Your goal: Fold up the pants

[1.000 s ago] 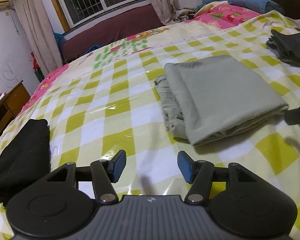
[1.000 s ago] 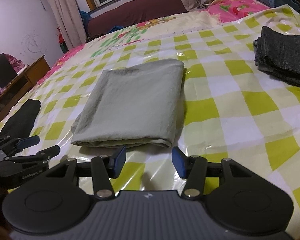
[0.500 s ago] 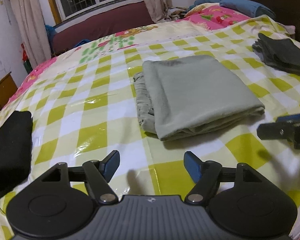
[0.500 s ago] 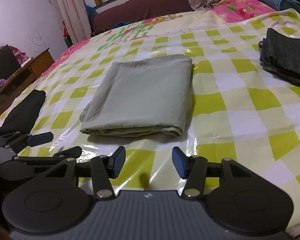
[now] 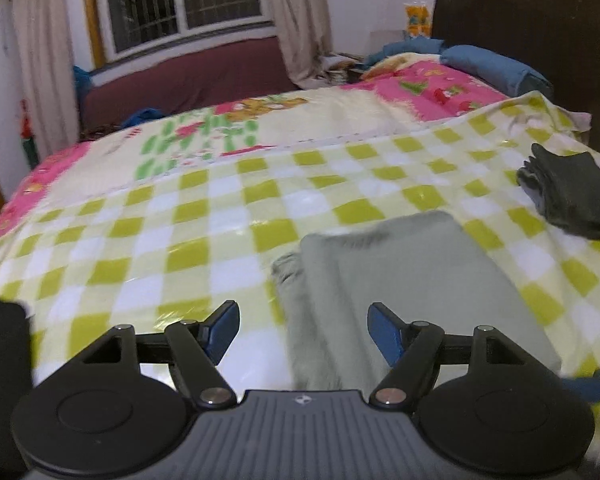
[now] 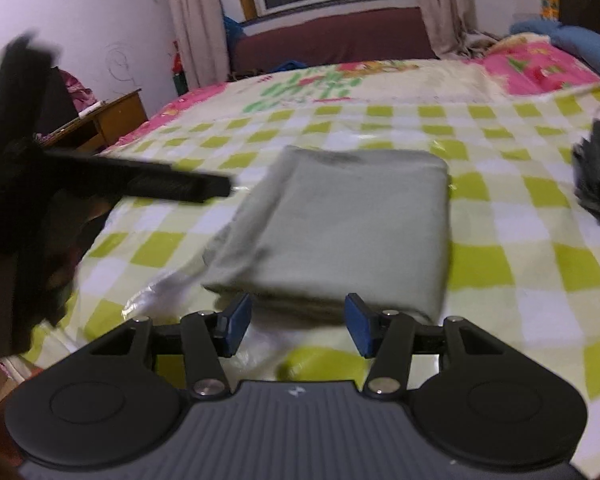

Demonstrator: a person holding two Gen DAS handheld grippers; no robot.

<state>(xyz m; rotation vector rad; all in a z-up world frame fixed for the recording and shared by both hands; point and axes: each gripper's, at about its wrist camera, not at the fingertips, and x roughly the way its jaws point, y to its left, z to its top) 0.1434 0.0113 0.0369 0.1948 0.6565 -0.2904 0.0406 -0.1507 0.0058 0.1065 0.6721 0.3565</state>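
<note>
Both grippers are hovering empty over the bed. Seen from its own camera, the left gripper (image 5: 302,330) is standing with its blue-padded jaws spread wide, having just been opening, and nothing is sitting between the pads; below the gap the near left edge of the folded grey-green pants (image 5: 412,284) is showing. In the right wrist view this same gripper is appearing as a blurred black shape at the left edge, one finger (image 6: 168,184) reaching toward the pants without touching them.

The right gripper (image 6: 298,326) is holding its jaws partly apart, pinching nothing, with its blue pads (image 6: 236,324) lying just short of the near edge of the pants (image 6: 340,224).

The pants are lying flat as a tidy rectangular bundle on the glossy yellow-and-white checked plastic sheet (image 5: 148,248) that is covering the bed; their bunched layered edge is facing left in the left wrist view. A folded dark grey garment (image 5: 572,196) is resting on the same sheet, well apart to the right of the pants, and a black cloth (image 5: 0,344) is sitting at the left edge of that view.

Beyond the sheet, a pink and cream cartoon-print bedspread (image 5: 228,128) is showing, with a rolled blue blanket (image 5: 496,68) lying near the dark wooden headboard (image 5: 532,28). A maroon-covered bench (image 6: 332,36) is standing under the barred window (image 5: 184,0), with beige curtains (image 5: 44,60) hanging beside it and a brown wooden side cabinet (image 6: 108,116) standing at the left of the bed.

No container is coming into view.
</note>
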